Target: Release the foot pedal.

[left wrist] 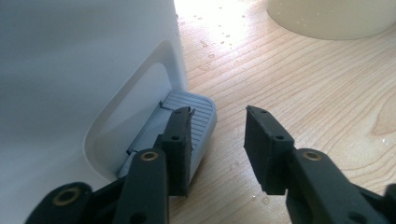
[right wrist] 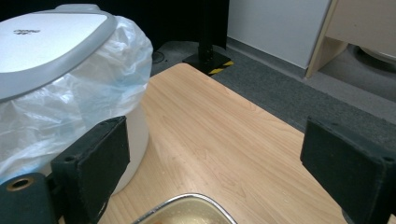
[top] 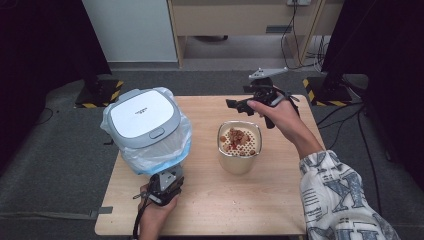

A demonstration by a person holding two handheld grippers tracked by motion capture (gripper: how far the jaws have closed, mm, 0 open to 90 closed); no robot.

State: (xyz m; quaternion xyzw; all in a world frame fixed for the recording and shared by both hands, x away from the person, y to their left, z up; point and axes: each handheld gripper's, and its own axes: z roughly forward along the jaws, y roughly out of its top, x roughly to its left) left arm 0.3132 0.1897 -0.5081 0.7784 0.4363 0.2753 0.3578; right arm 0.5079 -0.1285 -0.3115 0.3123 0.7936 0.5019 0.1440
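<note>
Matt wooden table (top: 280, 200); smooth plastic bin (top: 145, 120) with ribbed pedal (left wrist: 196, 116), crinkled glossy liner (right wrist: 70, 107); shiny metal-rimmed container (top: 239, 148).

Lidded white bin (top: 145, 127) — grey pedal (left wrist: 187, 123)

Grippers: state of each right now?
Left gripper: open, holding nothing, one jaw at the bin's pedal.
Right gripper: open, empty, above the container.

white bin (top: 143, 119), grey pedal (left wrist: 189, 122), cream container (top: 239, 159)
</note>
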